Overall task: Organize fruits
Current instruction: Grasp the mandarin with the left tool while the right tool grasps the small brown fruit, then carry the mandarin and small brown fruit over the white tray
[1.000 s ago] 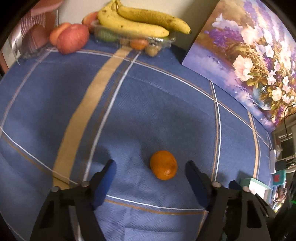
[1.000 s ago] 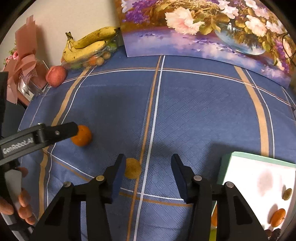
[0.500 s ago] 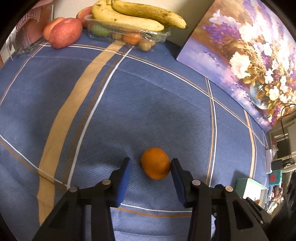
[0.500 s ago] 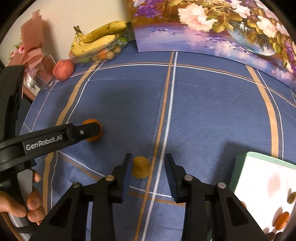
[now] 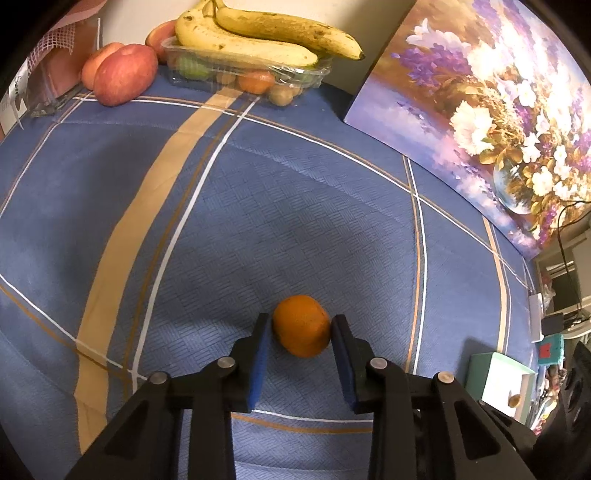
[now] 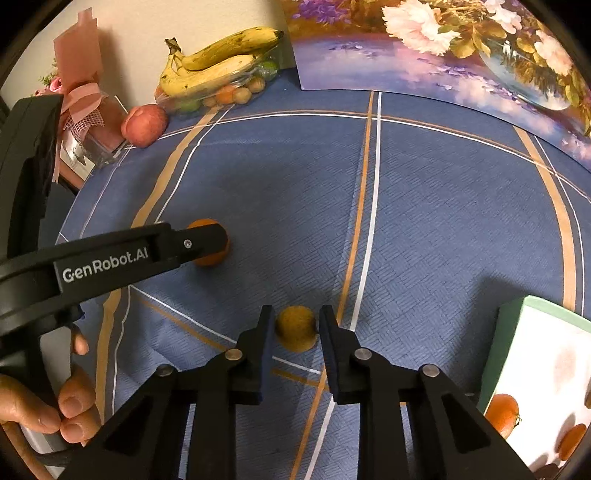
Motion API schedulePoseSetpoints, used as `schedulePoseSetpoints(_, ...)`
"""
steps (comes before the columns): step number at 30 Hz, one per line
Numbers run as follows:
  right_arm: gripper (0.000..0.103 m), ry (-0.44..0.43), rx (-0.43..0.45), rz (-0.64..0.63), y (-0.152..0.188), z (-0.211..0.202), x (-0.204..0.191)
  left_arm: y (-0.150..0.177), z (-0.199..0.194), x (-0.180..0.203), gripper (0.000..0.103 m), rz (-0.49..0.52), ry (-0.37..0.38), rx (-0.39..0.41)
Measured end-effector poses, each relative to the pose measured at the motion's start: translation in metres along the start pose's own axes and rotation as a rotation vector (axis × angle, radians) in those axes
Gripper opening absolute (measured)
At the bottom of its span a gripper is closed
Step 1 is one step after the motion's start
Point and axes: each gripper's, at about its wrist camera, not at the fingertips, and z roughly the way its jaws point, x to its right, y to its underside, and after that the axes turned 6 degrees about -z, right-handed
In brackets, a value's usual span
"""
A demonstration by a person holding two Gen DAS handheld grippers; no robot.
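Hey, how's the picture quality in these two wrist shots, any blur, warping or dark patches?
Left wrist view: sharp, fisheye bends the tablecloth stripes, black corners, the painting looks bright and washed out. Right wrist view: same warping, soft shadow beside the small brown fruit, the left gripper hides part of the orange.

Orange (image 5: 301,325) between left claw (image 5: 300,334) pads; bananas (image 5: 258,35) (atop tray (image 5: 207,75)) behind; apple (image 5: 123,79) left, perhaps touching.

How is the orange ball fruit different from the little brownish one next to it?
The orange fruit is bigger and bright orange; the brownish fruit is smaller and a dull yellow-brown. The orange fruit sits between the left tool's pads, the brownish fruit between the right tool's pads. Both are round, rest on the blue tablecloth, and each is pinched by a tool.
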Motion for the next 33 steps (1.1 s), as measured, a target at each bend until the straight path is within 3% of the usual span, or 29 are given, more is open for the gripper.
schedulePoseSetpoints(14,0.025,0.004,0.043,0.032,0.017,-0.034,0.004,0.016,-0.035,0.014,0.034,-0.004,-0.02,0.049)
schedulePoseSetpoints(33,0.025,0.051,0.118,0.099,0.08,-0.112,0.028,0.089,-0.093,0.05,0.034,0.085,-0.043,0.1)
